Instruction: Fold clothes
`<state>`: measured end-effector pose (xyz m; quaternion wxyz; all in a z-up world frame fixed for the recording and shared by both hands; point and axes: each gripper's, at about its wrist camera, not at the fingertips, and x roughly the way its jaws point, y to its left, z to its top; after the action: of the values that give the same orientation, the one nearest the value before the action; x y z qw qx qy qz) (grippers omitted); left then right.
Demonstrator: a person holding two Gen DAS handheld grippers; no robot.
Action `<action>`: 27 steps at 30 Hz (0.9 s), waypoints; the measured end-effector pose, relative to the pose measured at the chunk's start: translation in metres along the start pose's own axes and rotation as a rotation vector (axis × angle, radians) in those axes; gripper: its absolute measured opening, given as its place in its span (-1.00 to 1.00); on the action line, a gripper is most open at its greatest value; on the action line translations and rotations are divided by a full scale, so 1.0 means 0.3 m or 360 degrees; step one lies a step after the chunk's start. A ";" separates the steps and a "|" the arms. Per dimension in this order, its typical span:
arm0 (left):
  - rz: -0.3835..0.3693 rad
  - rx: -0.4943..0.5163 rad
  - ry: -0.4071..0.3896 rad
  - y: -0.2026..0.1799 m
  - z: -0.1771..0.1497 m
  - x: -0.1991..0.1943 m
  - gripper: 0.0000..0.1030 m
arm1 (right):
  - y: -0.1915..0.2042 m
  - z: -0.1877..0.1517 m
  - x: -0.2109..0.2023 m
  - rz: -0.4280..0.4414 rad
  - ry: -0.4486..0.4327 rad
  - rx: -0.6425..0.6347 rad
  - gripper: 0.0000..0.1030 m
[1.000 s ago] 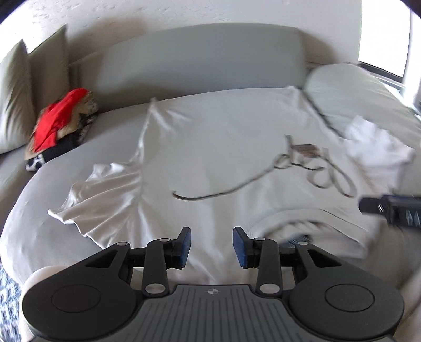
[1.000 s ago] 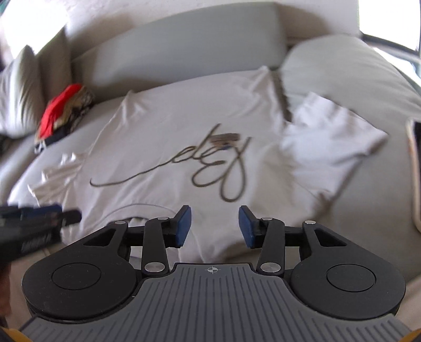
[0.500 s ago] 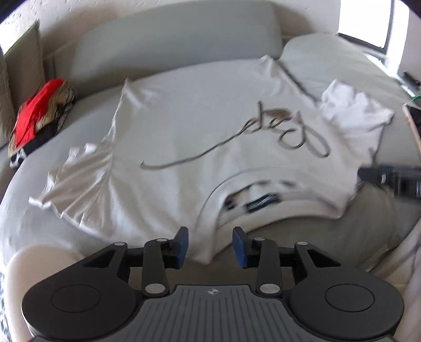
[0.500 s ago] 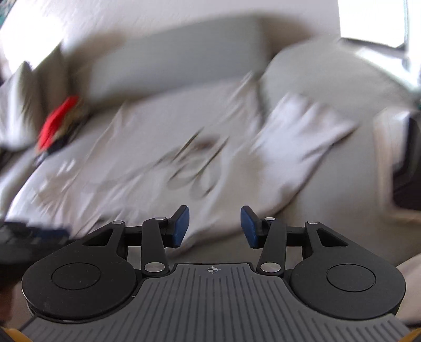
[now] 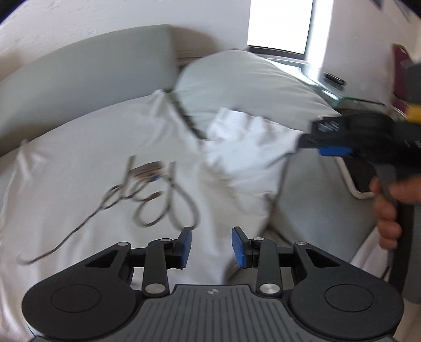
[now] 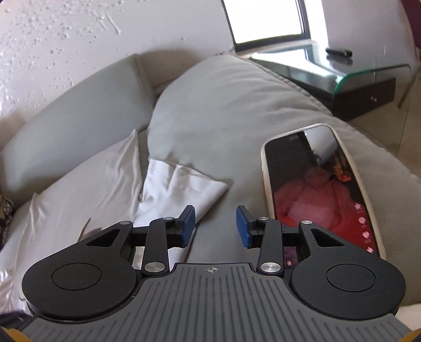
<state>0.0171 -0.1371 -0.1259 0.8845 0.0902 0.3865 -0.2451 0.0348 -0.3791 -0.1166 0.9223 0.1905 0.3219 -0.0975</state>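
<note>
A white T-shirt [image 5: 86, 168] with a dark looping script print lies spread flat on the grey sofa [image 5: 79, 79]. Its right sleeve [image 5: 244, 147] fans out toward the sofa's arm cushion. My left gripper [image 5: 211, 247] hovers above the shirt's near right edge, its jaws closing with nothing pressed between the pads. A hand [image 5: 386, 210] holds my right gripper [image 5: 305, 143] with its tip beside the sleeve's outer edge. In the right wrist view the right gripper [image 6: 215, 227] is closing over bare sofa, its left pad above the sleeve [image 6: 179, 189] hem.
A phone [image 6: 315, 189] with a lit screen lies on the sofa arm cushion [image 6: 223, 105], just right of the right gripper. Behind it stands a glass side table [image 6: 350, 71] with a dark remote [image 6: 338, 52]. A bright window [image 6: 265, 21] is at the back.
Both grippers have swung to the right along the shirt. The red clothes pile and the collar have left the views. The right sleeve and the phone are now close, and both gaps look slightly narrower.
</note>
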 end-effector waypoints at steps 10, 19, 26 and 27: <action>-0.0060 0.0063 0.0115 -0.031 -0.024 0.052 -0.63 | -0.029 0.071 0.124 0.0063 0.0129 0.0193 -0.55; -0.0055 0.0064 0.0130 -0.023 -0.015 0.033 -0.58 | -0.021 0.069 0.106 0.0139 0.0033 0.0174 -0.97; 0.0090 -0.0114 0.0064 0.091 -0.022 -0.136 -0.39 | 0.172 0.100 0.020 0.0157 -0.0107 -0.0210 -0.97; 0.0109 -0.0166 0.0058 0.119 -0.033 -0.157 -0.39 | 0.214 0.090 0.005 0.0174 -0.0119 -0.0288 -0.97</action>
<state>0.0012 -0.0857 -0.0994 0.8888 0.0615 0.4114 -0.1926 0.0706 -0.3321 -0.0796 0.9510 0.1199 0.2840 -0.0245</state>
